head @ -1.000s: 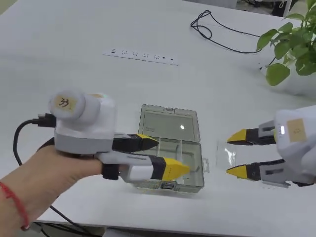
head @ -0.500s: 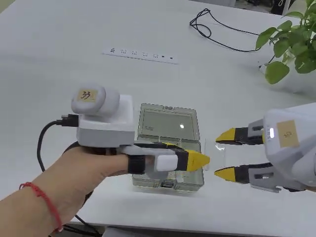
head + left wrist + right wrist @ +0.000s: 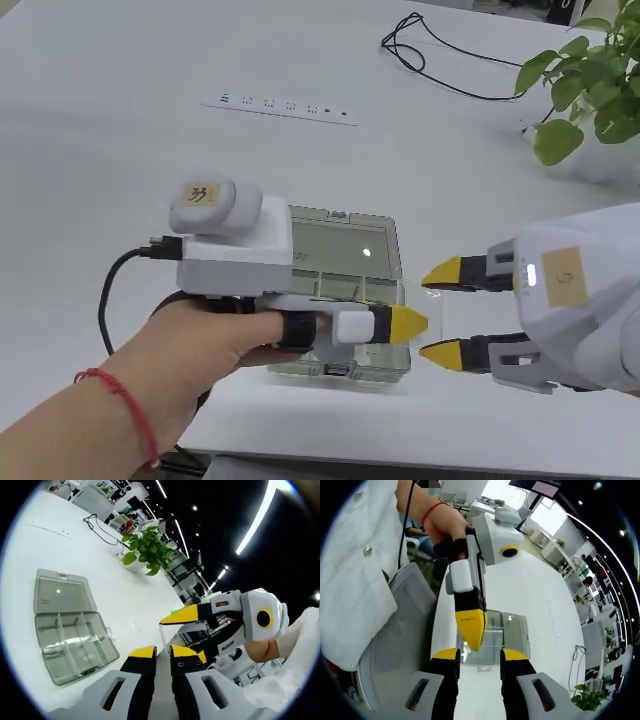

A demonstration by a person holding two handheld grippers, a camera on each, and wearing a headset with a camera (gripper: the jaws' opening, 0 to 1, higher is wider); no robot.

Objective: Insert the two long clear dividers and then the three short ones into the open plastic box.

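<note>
Since a second ago the left gripper [image 3: 415,323] has swung across the plastic box [image 3: 350,250] from its near-left corner to its right end, and its jaws, spread back then, have come together; the right gripper [image 3: 440,312] has meanwhile drawn in toward the box from the right. In the left gripper view the jaws stand with just a thin slit between them. They are pressed onto a clear divider [image 3: 172,632], whose edge rises straight out of that slit and reaches up toward the right gripper's upper yellow tip. The right gripper faces the left one tip to tip, its jaws spread wide. In the right gripper view the left gripper's yellow tip hangs just above and between those jaws; I cannot tell whether either of them touches the divider. The box sits under and behind the left gripper's fingers, its lid laid flat open on the far side, and in the left gripper view it lies off to the left of the jaws, with clear partitions [image 3: 57,640] already standing in its tray. A hand [image 3: 215,350] with a red cord [image 3: 120,400] at the wrist grips the left gripper from below. Well beyond both grippers, across the white table [image 3: 120,180], lie a white power strip [image 3: 283,105] and a looped black cable [image 3: 440,60], and a leafy plant [image 3: 590,80] stands far off past the right gripper.
</note>
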